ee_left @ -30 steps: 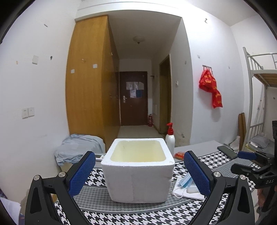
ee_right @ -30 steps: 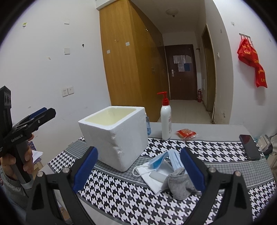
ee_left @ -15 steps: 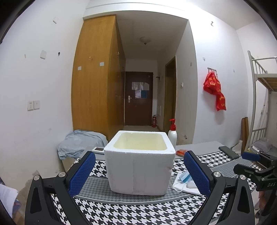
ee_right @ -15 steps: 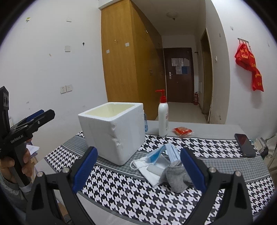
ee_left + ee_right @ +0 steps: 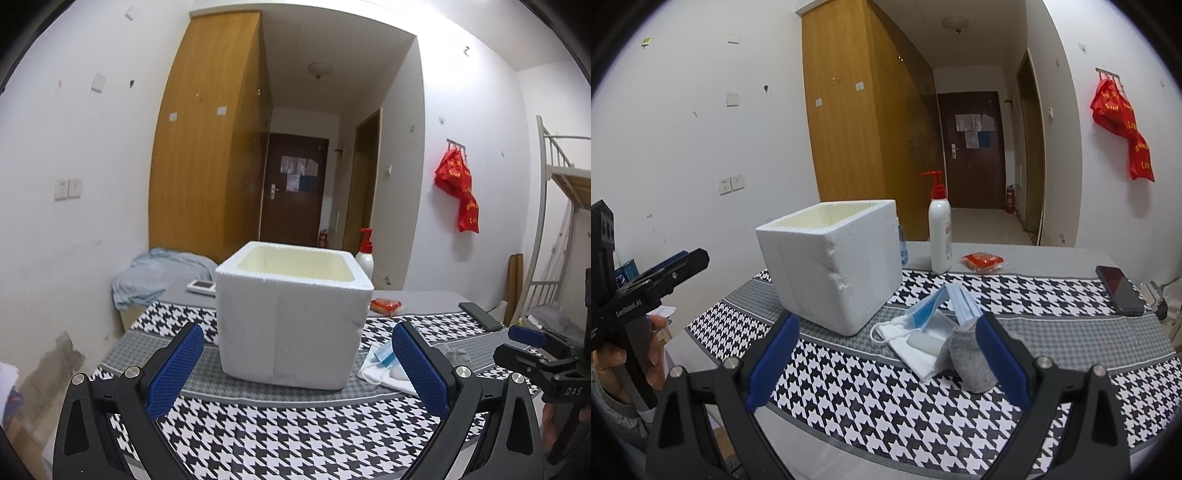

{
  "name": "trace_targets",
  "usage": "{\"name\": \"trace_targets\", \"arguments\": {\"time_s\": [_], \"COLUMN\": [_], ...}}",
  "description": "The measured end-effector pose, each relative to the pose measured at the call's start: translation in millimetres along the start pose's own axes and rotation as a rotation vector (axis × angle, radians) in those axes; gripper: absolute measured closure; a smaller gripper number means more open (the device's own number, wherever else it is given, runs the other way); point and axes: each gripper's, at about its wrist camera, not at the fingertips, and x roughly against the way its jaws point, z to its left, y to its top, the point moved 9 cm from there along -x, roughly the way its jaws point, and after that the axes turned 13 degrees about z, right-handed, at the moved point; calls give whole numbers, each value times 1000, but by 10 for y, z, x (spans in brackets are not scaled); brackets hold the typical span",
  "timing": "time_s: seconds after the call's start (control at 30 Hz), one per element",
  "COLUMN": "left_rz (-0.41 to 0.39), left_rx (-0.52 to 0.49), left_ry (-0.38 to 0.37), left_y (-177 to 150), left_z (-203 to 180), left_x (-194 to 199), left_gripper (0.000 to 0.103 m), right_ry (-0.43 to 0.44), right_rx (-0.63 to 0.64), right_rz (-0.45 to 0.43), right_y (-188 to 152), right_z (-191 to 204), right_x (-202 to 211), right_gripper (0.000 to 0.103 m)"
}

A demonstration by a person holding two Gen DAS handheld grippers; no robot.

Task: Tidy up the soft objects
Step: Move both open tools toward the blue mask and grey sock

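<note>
Hovering with jaws spread and empty, the right gripper [image 5: 886,354] risks snagging the blue mask [image 5: 951,299] with the grey sock [image 5: 969,360]; the left gripper [image 5: 295,373], also spread, could nudge the foam box [image 5: 291,314].

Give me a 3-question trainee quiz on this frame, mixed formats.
1. True or false: the right hand-held gripper is shut on the grey sock.
2. What lies nearest the foam box? A) white mask B) phone C) red packet
3. Fill in: the pump bottle has a ___ top.

Key: 1. False: both it and the left hand-held gripper are open and hold nothing. 2. A. 3. Red.
</note>
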Motion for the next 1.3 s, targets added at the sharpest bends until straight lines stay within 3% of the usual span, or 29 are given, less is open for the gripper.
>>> {"name": "trace_targets", "arguments": {"time_s": [0.47,1.3], "left_rz": [23,87], "left_rx": [-13,-110], "left_ry": [11,-142], "left_y": [-79,-122], "left_z": [-72,-670], "left_x": [-78,-341], "left_gripper": [1,1], "right_ry": [-26,-164], "right_rx": [2,-102], "right_rz": [16,13], "right_y": [-32,-219], "right_z": [-53,-534], "right_x": [-50,203], "right_gripper": [5,5]}}
